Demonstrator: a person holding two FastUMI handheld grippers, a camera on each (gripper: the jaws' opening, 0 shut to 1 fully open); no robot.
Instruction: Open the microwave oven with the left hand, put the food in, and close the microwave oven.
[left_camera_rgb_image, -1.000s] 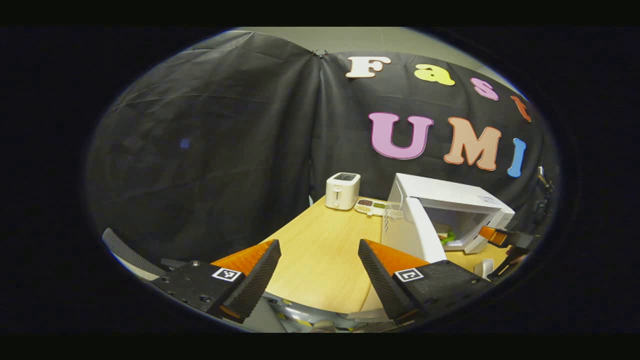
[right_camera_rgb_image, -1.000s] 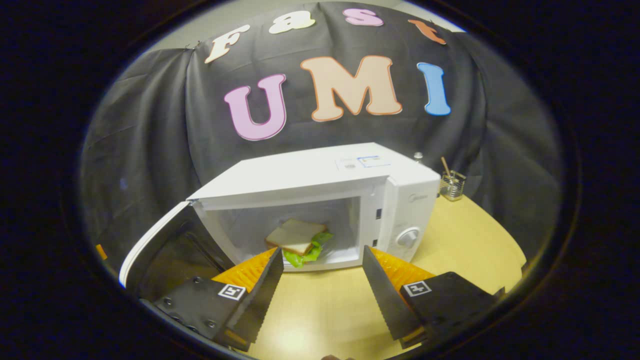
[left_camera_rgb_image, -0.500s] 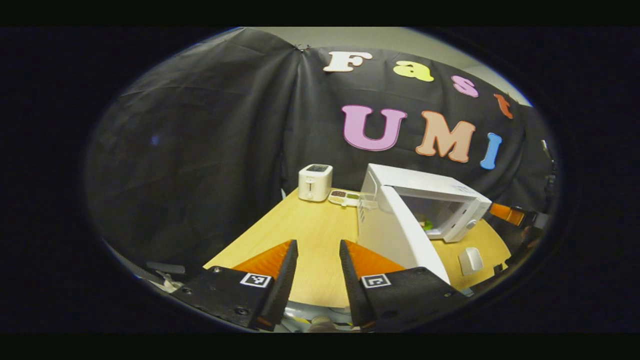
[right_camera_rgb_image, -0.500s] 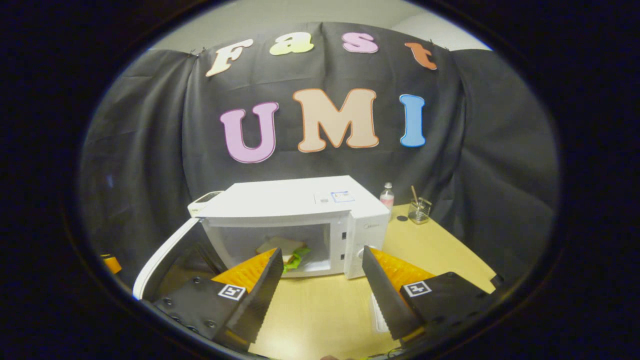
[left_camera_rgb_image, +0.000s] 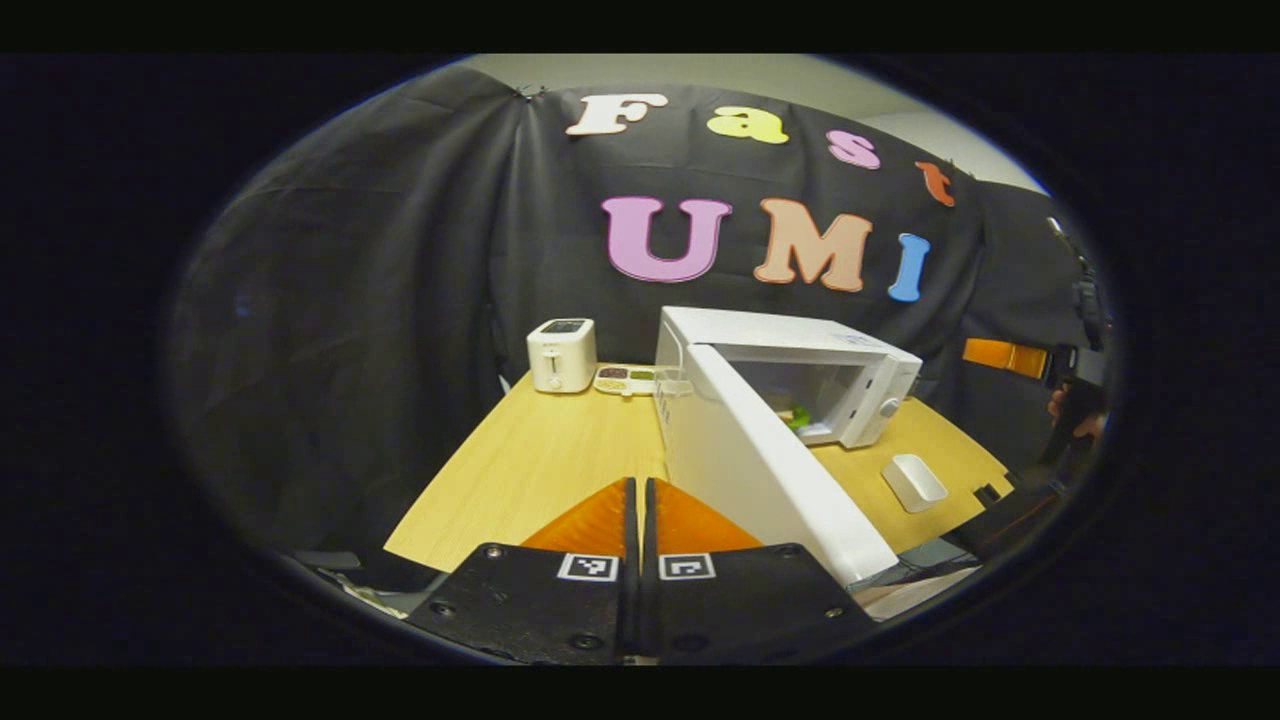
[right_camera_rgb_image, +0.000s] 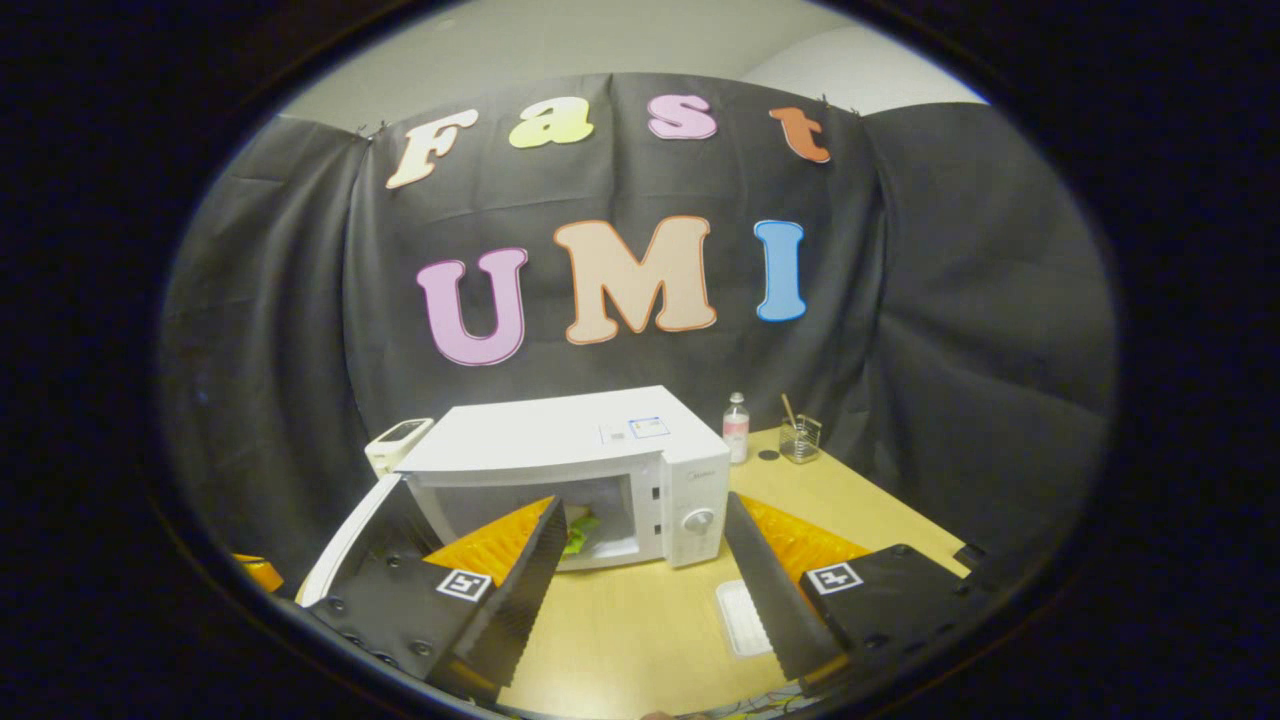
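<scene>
- L gripper view, far left to ctr: toaster (left_camera_rgb_image: 561, 354) at 11 o'clock on wood table (left_camera_rgb_image: 545, 462), small compartment tray (left_camera_rgb_image: 624, 378) just beside its right.
- Bottom ctr, 6 o'clock: left gripper (left_camera_rgb_image: 638, 500) clenched, fingers pressed together, nothing between, hanging over near table edge.
- Ctr-right: microwave (left_camera_rgb_image: 800, 352) w/ door (left_camera_rgb_image: 760, 465) swung wide open toward cam, door edge just right of the gripper.
- Food (left_camera_rgb_image: 797, 416) inside the cavity, only a green/tan bit visible past the door.
- Right of microwave, 4 o'clock: small white dish (left_camera_rgb_image: 914, 482) on table, apart from oven.
- Far right, 3 o'clock: other gripper raised off table, hand (left_camera_rgb_image: 1075, 418) on it; state can't tell from here.
- R gripper view, left: open door (right_camera_rgb_image: 352, 535) at 8 o'clock, microwave (right_camera_rgb_image: 570, 440) ctr.
- Sandwich/lettuce (right_camera_rgb_image: 581, 528) in cavity, partly behind left finger.
- Bottom: right gripper (right_camera_rgb_image: 645, 555) released, fingers wide apart, empty, back from oven front.
- White dish (right_camera_rgb_image: 742, 617) between fingers, nearer right one.
- 2 o'clock past oven: small bottle (right_camera_rgb_image: 736, 427), glass cup (right_camera_rgb_image: 800, 437) w/ stick.
</scene>
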